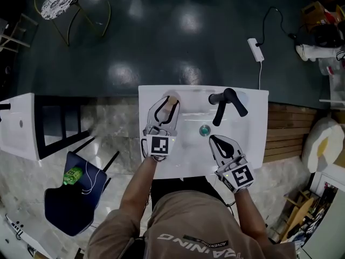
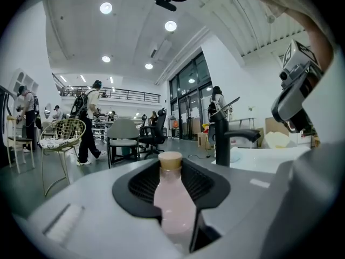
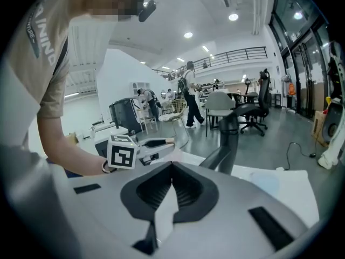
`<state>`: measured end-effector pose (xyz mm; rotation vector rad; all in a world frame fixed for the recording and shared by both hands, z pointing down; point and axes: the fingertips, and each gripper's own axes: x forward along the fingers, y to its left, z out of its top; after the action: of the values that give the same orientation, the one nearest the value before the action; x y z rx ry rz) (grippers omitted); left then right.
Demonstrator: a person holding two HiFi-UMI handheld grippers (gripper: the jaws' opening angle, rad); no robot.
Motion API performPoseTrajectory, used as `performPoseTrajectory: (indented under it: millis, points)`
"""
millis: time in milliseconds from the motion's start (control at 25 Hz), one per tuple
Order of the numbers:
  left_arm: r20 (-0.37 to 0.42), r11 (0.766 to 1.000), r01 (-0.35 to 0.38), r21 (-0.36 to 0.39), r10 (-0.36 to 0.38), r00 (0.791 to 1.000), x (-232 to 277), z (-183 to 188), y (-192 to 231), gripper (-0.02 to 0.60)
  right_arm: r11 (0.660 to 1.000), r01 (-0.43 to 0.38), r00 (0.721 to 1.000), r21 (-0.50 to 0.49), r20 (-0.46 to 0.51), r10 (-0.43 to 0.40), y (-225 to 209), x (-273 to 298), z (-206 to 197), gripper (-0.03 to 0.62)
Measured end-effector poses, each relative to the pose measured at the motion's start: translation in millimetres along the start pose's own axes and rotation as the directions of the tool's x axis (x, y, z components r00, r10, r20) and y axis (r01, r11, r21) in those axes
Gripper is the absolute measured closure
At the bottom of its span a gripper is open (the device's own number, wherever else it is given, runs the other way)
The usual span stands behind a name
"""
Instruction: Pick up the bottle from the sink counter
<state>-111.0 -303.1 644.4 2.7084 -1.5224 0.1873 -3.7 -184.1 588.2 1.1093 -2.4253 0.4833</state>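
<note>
A pale pink bottle [image 1: 171,100] with a tan cap stands upright on the back left corner of the white sink counter [image 1: 156,169]. My left gripper [image 1: 165,111] reaches over the counter and is shut on it. In the left gripper view the bottle [image 2: 172,204] fills the gap between the black pads [image 2: 135,185], cap above them. My right gripper [image 1: 214,139] hovers over the basin near the drain [image 1: 205,129], shut, holding nothing. In the right gripper view its tips [image 3: 172,166] meet, and the left gripper [image 3: 143,144] shows beyond.
A black faucet [image 1: 223,102] stands at the back of the basin, right of the bottle. A white cabinet [image 1: 19,125] and a blue chair [image 1: 70,198] with a green bottle [image 1: 73,175] are on the left. A power strip [image 1: 256,48] lies on the dark floor.
</note>
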Motion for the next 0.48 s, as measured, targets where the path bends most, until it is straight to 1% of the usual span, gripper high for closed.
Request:
performPoseTrajectory:
  millis: [80, 160, 240, 320, 440, 480]
  points:
    - [-0.008, 1.0, 0.007, -0.012, -0.007, 1.0, 0.1, -0.4, 1.2, 0.452, 1.0, -0.009, 0.999, 0.001, 0.034, 0.009, -0.4, 2.0, -3.2, 0.586]
    - [-0.005, 0.999, 0.014, -0.039, -0.014, 1.0, -1.2, 2.0, 2.6, 0.453, 1.0, -0.012, 1.0, 0.016, 0.028, 0.012, -0.4, 2.7, -9.8, 0.586]
    - [0.002, 0.998, 0.02, -0.052, -0.02, 1.0, -4.6, 7.4, 4.5, 0.453, 1.0, -0.021, 1.0, 0.004, 0.012, 0.021, 1.3, 4.6, -11.2, 0.586]
    - [-0.003, 0.998, 0.026, -0.053, -0.026, 1.0, -7.4, 13.4, 6.1, 0.453, 1.0, -0.028, 1.0, -0.007, 0.01, 0.028, 2.1, 6.5, -7.9, 0.586]
    - [-0.018, 0.998, 0.041, -0.043, -0.042, 0.999, -10.6, 22.4, 4.0, 0.453, 1.0, -0.022, 0.999, 0.004, -0.037, 0.022, 2.1, 6.7, -4.6, 0.586]
    - [-0.019, 0.998, 0.046, -0.041, -0.046, 0.999, -12.4, 25.9, 2.7, 0.453, 1.0, -0.029, 0.999, 0.005, -0.02, 0.029, 2.6, 7.0, -2.8, 0.586]
